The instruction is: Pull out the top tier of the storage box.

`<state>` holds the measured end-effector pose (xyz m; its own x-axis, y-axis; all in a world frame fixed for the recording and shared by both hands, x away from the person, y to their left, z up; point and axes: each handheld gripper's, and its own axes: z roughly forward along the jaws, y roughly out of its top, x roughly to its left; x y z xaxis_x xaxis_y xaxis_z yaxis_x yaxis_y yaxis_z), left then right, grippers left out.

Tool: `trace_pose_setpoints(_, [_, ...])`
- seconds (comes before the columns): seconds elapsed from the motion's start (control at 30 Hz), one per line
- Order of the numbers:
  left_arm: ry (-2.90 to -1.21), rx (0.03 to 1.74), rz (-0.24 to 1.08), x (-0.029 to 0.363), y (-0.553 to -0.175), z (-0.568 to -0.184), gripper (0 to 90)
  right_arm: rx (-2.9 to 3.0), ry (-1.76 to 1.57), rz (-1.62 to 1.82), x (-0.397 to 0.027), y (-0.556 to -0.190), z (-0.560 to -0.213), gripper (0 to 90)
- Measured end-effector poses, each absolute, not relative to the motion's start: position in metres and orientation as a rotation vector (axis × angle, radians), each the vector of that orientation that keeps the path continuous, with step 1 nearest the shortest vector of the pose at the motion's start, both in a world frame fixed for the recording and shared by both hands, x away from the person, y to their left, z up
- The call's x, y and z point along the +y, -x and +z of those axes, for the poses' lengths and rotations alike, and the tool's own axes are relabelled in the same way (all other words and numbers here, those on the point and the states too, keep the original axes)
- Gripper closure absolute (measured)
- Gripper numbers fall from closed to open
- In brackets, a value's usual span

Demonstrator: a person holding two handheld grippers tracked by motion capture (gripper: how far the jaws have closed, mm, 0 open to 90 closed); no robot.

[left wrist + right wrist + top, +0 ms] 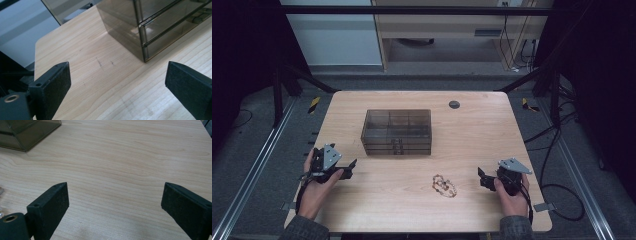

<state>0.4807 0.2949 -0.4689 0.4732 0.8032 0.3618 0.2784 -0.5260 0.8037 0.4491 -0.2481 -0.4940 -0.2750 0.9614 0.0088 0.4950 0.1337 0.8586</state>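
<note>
Right gripper (484,178): I hold it at the near right of the table (492,125), jaws spread wide with nothing between them; in the right gripper view only bare wood lies between the pads (50,207).

Left gripper (348,167): I hold it at the near left, jaws likewise wide apart and empty; in the left gripper view they frame bare table and the near corner of the drawer box (150,30).

Beaded chain (444,185): lies loose in a small heap on the table, in the near half, between my two hands. Touched by neither gripper.

Key relation: the chain sits just inward of the right gripper's jaws, toward table centre, and well apart from the left gripper. I judge the right hand the nearer by a clear margin.

Long axis: the heap runs roughly from upper left to lower right in the high view; strand detail is too small to read.

Drawer box (396,132): smoky translucent, three stacked drawers, all appearing closed. It stands at mid-table, beyond the chain and slightly left, nearer the left gripper.

Cable grommet (454,104): dark round fitting at the far edge, clear of the work.

Assessment: I judge a pick of the chain by the right gripper calls for a short inward sweep and a lowering of the jaws.
</note>
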Motion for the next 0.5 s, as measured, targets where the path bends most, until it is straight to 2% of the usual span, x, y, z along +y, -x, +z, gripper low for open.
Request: trace_pose_setpoints(0.5, [-2.072,0.787,1.063,0.276,-0.471,-0.462,6.0,1.847,-1.412,1.064,-0.249,-0.449,-0.494,8.1])
